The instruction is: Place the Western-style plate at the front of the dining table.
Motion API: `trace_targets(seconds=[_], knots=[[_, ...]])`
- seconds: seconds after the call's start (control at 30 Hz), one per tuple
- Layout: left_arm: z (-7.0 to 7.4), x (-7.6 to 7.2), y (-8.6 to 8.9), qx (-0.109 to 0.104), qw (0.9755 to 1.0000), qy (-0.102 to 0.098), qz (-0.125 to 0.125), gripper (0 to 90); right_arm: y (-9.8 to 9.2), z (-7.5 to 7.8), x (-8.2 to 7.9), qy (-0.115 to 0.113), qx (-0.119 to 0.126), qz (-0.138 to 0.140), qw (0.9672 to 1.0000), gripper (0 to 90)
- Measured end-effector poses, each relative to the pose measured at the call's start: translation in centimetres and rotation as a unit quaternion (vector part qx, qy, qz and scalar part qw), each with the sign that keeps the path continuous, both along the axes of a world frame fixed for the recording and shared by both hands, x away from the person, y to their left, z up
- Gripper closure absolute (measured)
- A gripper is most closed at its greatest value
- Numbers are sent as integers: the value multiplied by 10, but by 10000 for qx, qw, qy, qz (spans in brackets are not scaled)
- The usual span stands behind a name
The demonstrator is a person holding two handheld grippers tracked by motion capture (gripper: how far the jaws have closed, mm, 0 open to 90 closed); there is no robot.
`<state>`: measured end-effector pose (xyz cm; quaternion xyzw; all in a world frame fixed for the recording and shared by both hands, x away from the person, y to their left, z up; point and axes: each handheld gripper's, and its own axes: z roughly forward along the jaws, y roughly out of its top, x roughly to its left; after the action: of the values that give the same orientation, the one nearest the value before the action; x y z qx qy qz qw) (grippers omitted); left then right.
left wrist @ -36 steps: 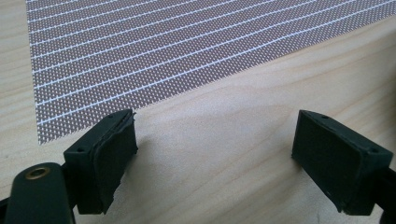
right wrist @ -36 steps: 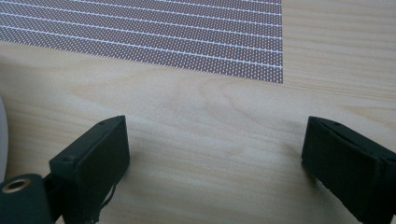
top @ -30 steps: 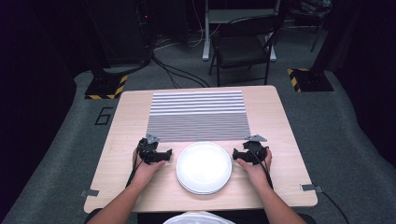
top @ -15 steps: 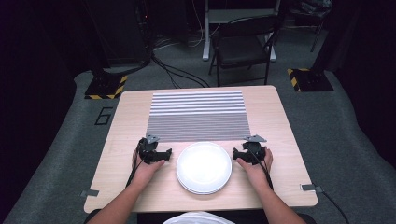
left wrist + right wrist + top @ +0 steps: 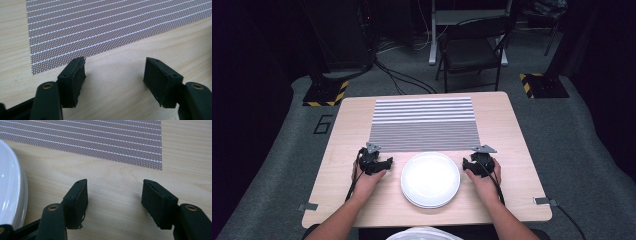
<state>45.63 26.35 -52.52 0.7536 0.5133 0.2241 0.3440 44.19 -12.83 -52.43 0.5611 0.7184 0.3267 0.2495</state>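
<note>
Wooden table (image 5: pixel 512 130), white plate (image 5: pixel 430 179) between left hand-held gripper (image 5: pixel 384 162) and right hand-held gripper (image 5: pixel 468 164), both just closing partway, empty

left gripper (image 5: pixel 113 75) jaws just closing partway, right gripper (image 5: pixel 113 195) likewise, nothing between

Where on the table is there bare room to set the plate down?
Bare wood runs left of the mat and right of it, out to the table edges. The near middle is crowded: the plate sits between the left claw and the right claw.
</note>
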Motion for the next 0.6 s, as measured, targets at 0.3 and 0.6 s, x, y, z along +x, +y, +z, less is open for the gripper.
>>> trace_targets(seconds=[0.3, 0.6], knots=[[7, -7, -1, -117, 9996, 252, -30, 399, -1, 11, -7, 222, 158, -33, 9996, 390], [25, -17, -6, -378, 9992, 129, -90, 429, 9, 29, -25, 182, 61, 170, 9997, 421]])
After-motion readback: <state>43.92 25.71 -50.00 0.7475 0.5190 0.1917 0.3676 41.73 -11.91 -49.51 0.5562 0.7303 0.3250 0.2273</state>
